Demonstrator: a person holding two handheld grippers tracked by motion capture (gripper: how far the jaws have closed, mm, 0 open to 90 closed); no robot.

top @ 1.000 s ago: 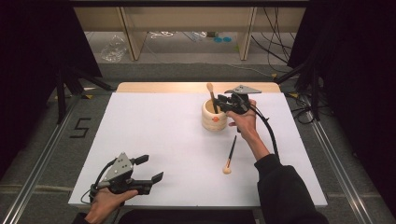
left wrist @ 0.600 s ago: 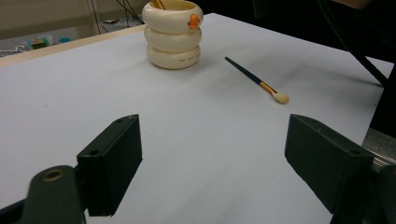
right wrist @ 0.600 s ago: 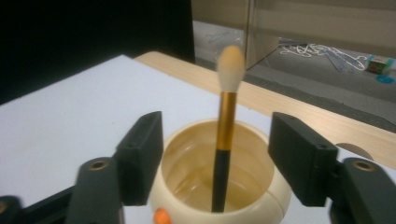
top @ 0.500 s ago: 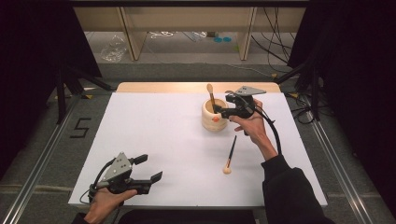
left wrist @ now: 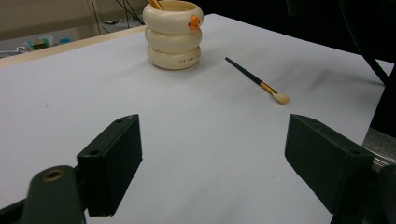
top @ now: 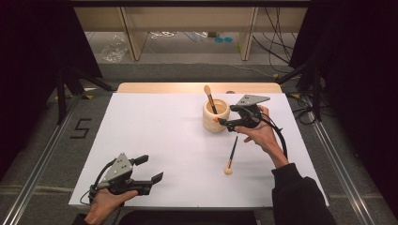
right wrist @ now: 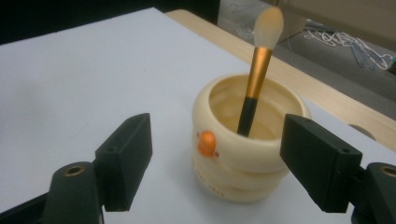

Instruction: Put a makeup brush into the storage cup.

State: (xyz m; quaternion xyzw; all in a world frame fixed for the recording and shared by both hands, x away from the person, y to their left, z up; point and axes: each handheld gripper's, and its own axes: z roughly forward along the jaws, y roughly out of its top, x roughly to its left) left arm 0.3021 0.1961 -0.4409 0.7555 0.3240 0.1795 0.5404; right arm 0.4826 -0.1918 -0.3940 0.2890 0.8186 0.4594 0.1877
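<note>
— So, right gripper (top: 224,123)?
— Spread wide, holding nothing; cream holder (right wrist: 246,140) just ahead of the fingertips, one brush (right wrist: 256,74) upright inside.
— And left gripper (top: 149,168)?
— Gaping too, empty, near the front edge of the white table (top: 155,126). Bare surface ahead of its fingers; loose brush (left wrist: 257,80) well beyond, right of the holder.

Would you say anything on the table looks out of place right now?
One brush lies flat on the white table, apart from the cup, while the other brush stands inside it. Nothing looks spilled or damaged.
</note>
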